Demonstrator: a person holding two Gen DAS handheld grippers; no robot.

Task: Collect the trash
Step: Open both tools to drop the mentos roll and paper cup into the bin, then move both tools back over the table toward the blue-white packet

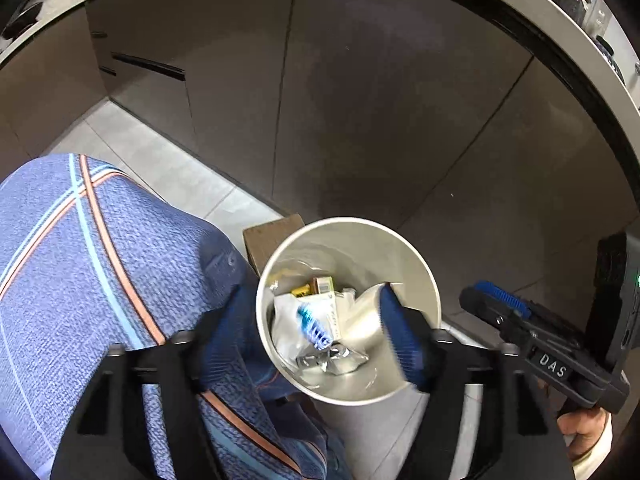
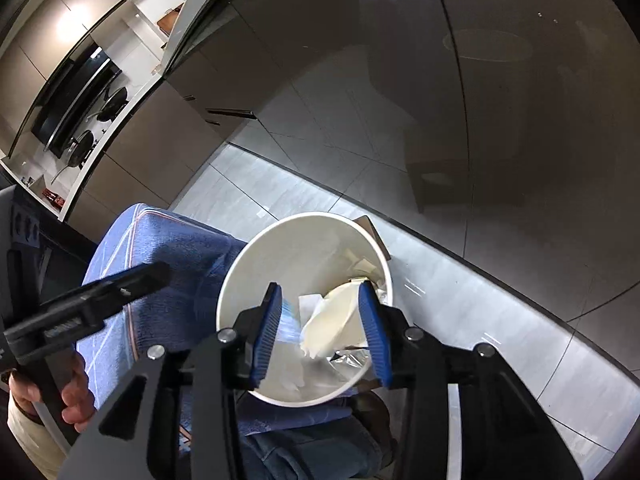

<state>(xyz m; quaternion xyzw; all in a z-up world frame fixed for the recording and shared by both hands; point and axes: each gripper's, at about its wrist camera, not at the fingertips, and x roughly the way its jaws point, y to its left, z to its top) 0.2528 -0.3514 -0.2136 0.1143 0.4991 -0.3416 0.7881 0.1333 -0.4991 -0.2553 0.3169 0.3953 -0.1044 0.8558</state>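
Note:
A white round trash bin [image 1: 420, 276] stands on the floor, holding wrappers, a small box [image 1: 322, 285], clear foil and white paper. My left gripper [image 1: 312, 336] is open, its fingers spread wide over the bin's mouth. My right gripper [image 2: 322, 332] is open above the bin [image 2: 256, 276]; a crumpled white tissue [image 2: 332, 328] lies between its blue pads [image 2: 268, 336], loose and apparently falling in. The right gripper also shows in the left wrist view [image 1: 500, 304].
A person's blue plaid trouser leg [image 1: 100, 280] is left of the bin. Dark glossy cabinet fronts [image 1: 360, 100] stand behind it. A brown box [image 1: 272, 236] sits by the bin. The floor is grey tile [image 2: 460, 292]. A stove with pans [image 2: 80, 140] is far left.

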